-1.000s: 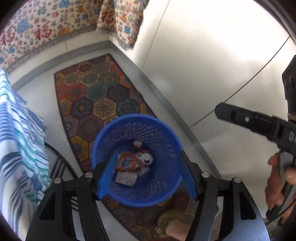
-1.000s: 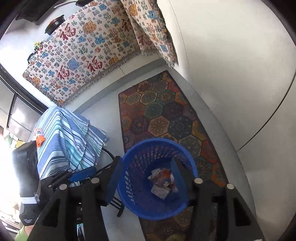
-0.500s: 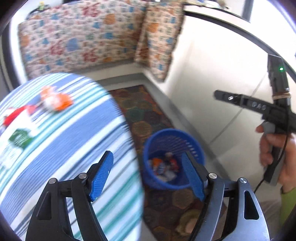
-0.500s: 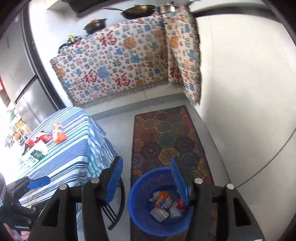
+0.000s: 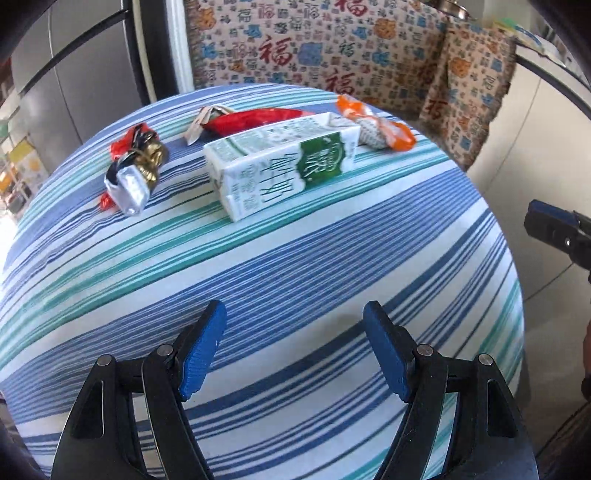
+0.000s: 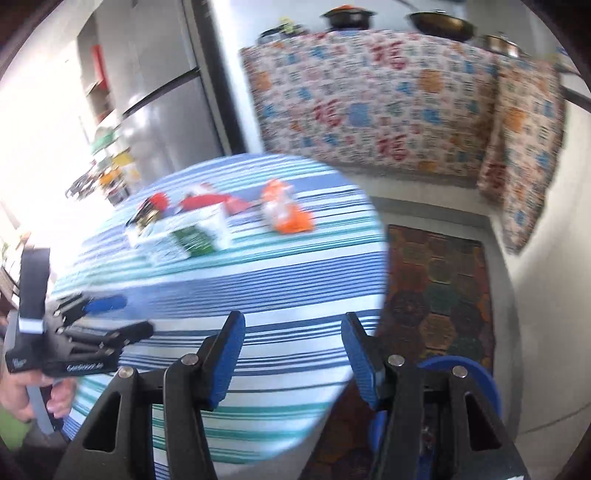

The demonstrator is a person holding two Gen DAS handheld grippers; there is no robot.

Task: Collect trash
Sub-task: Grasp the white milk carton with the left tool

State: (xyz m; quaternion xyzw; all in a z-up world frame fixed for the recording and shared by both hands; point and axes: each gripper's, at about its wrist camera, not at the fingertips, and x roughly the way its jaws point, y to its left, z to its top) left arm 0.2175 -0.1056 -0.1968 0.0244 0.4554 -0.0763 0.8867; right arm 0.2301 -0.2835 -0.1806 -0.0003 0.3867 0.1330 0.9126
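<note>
On the blue striped tablecloth (image 5: 295,258) lies trash: a white and green milk carton (image 5: 280,166) on its side, a red wrapper (image 5: 255,118) behind it, an orange and white wrapper (image 5: 376,129) to its right, and a crumpled gold, silver and red wrapper (image 5: 135,166) to its left. My left gripper (image 5: 295,332) hovers open over the near part of the table, nothing between its blue pads. My right gripper (image 6: 293,343) is open and empty above the table's right edge. The blurred carton (image 6: 188,236) and orange wrapper (image 6: 284,214) lie far ahead of it. The blue basket's rim (image 6: 476,373) shows behind its right finger.
A patterned rug (image 6: 439,288) lies on the floor right of the table, beside a white wall. A patterned cloth (image 5: 332,48) covers the counter behind, with pans (image 6: 439,22) on top. A grey fridge (image 6: 166,110) stands at the back left. A hand (image 6: 22,398) holds the left gripper (image 6: 107,317).
Both grippers have swung away from the blue basket on the floor up to the striped table. The trash on the table now fills the left wrist view; the basket has slipped low behind the right gripper.
</note>
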